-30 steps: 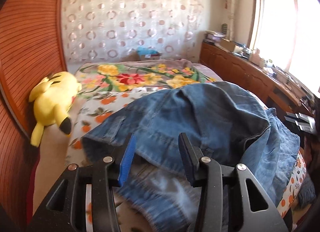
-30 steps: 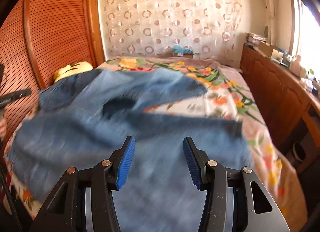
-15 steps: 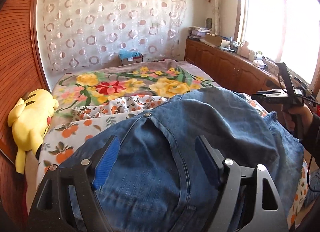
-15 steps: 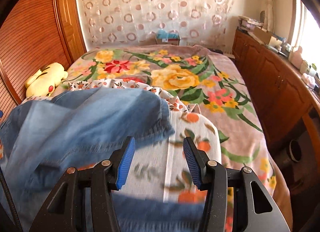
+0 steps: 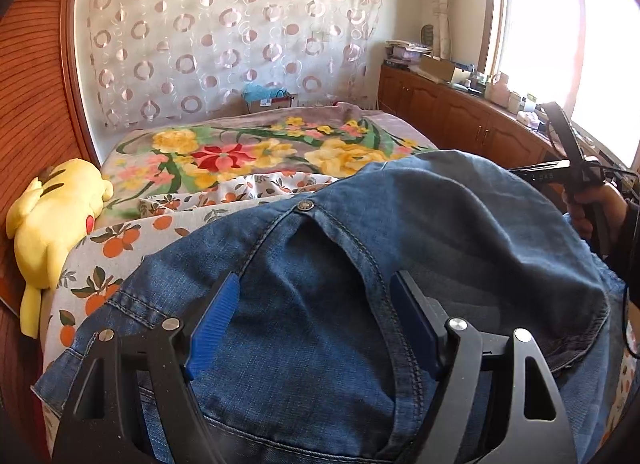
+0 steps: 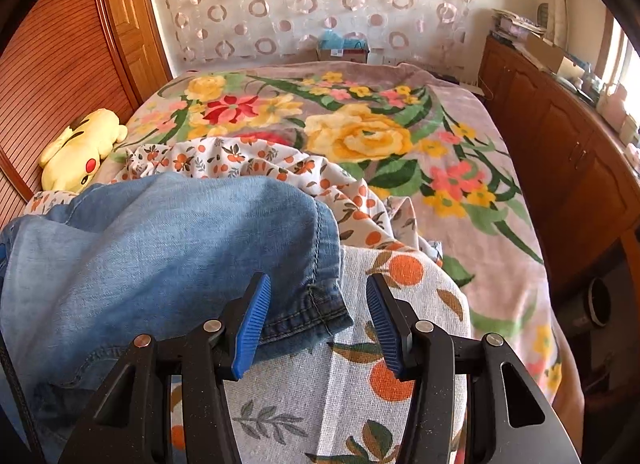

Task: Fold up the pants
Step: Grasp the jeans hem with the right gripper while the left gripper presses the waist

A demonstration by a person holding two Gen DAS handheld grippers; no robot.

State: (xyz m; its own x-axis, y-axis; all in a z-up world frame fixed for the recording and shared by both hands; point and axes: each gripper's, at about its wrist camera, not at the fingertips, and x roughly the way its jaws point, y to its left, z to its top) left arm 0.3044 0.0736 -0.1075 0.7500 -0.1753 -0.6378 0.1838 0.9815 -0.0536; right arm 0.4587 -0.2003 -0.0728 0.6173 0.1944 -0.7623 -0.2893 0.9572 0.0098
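1. Left wrist view: your left gripper (image 5: 314,328) is hovering over the jeans (image 5: 400,248), which are lying bunched on the orange-print sheet (image 5: 120,240) at the near end of the bed (image 5: 256,152). Its jaws have just been opening and are standing wide, pads clear of the denim below. Your right hand (image 5: 596,212) is showing at the right edge.
2. Right wrist view: your right gripper (image 6: 316,322) is poised at the hem (image 6: 312,320) of a pant leg. The jaws have been closing slightly; they are standing apart, gripping nothing, the hem corner lying between them. A yellow plush toy (image 6: 82,150) is sitting far left.
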